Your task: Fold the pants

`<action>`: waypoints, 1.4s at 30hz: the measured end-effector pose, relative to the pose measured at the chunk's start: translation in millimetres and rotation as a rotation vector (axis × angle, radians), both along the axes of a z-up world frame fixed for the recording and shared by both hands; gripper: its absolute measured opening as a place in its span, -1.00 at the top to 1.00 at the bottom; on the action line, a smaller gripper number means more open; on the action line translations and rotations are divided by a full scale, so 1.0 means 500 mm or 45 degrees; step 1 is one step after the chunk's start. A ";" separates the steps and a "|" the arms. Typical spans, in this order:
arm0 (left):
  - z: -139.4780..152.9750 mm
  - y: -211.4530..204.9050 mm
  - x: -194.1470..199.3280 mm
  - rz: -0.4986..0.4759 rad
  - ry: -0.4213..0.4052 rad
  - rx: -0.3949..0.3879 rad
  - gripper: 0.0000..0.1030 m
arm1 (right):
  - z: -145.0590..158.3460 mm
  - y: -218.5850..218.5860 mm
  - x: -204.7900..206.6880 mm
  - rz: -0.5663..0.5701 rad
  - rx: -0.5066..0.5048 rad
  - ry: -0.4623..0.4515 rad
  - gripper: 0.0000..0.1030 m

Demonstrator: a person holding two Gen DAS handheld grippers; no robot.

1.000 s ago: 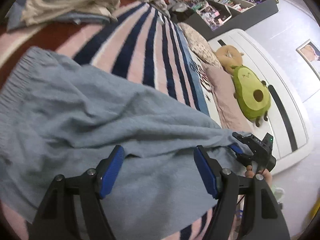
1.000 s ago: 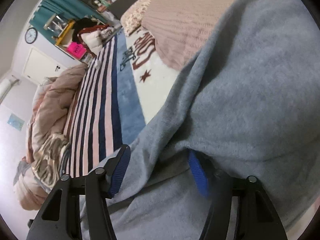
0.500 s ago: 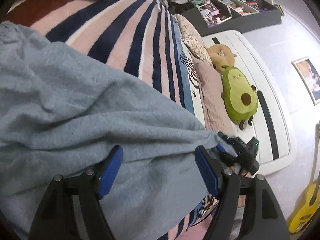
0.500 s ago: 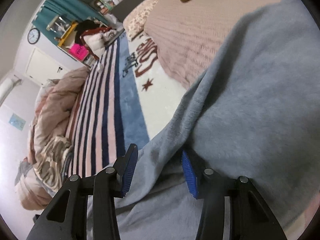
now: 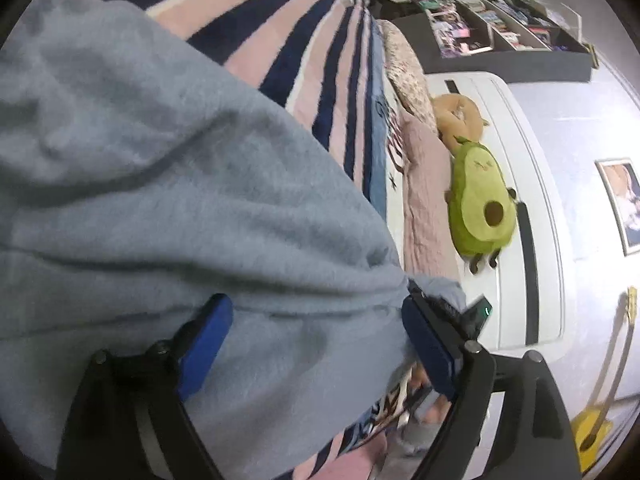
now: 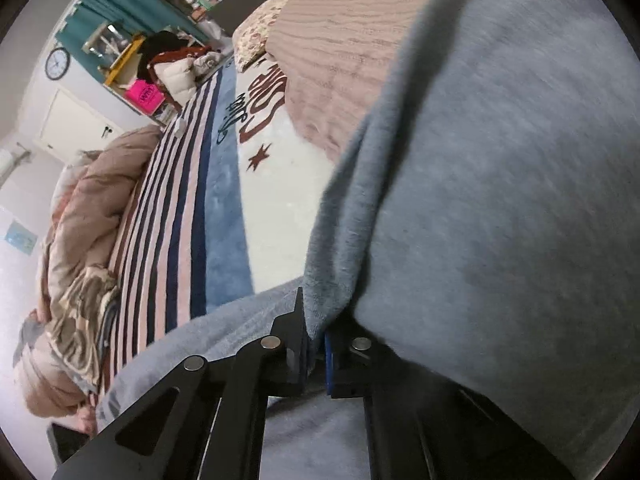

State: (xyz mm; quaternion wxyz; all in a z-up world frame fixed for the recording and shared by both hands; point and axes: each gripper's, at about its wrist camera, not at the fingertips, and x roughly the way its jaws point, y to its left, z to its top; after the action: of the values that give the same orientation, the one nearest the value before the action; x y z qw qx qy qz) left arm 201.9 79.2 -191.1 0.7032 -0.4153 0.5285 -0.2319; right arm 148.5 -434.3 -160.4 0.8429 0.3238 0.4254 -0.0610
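Fingers – left gripper (image 5: 316, 340) spread wide over pants (image 5: 180, 200); right gripper (image 6: 316, 344) pinching pants hem

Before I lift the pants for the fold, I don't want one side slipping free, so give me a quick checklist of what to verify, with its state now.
1. Right gripper shut on pants edge: ok.
2. Left gripper shut on pants: not ok, fingers wide apart, fabric only draped between them.
3. Fabric seated deep in the right pads: cannot tell.
4. Striped blanket bare beyond the pants: ok.
5. Avocado plush apart from the pants: ok.
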 end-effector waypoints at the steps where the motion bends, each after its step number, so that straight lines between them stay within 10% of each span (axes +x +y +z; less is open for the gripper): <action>1: -0.001 -0.003 0.005 0.013 0.009 0.019 -0.62 | 0.002 0.003 -0.005 0.004 -0.014 -0.008 1.00; 6: 0.002 -0.023 0.024 0.116 0.015 0.127 -0.52 | 0.002 -0.004 -0.023 0.024 0.009 -0.039 1.00; 9: 0.007 -0.029 0.023 0.174 0.005 0.313 0.56 | 0.004 -0.006 -0.033 0.035 0.017 -0.052 1.00; 12: 0.004 -0.027 0.012 0.168 -0.029 0.354 0.87 | 0.012 -0.007 -0.045 0.037 0.021 -0.085 1.00; 27: 0.096 -0.019 -0.134 0.108 -0.312 0.479 0.94 | 0.093 -0.032 -0.170 0.128 0.156 -0.214 0.91; 31: 0.078 -0.027 -0.150 0.080 -0.297 0.522 0.94 | 0.088 -0.030 -0.163 0.173 0.192 -0.228 0.20; 42: 0.046 -0.025 -0.177 0.033 -0.289 0.571 0.94 | 0.070 -0.006 -0.076 0.124 0.071 -0.217 0.34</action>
State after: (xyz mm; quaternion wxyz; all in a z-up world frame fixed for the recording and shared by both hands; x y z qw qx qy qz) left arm 113.5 66.8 -168.2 0.8355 -0.2267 0.4791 -0.1450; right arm 110.7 -437.1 -125.3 0.8686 0.3301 0.3691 0.0197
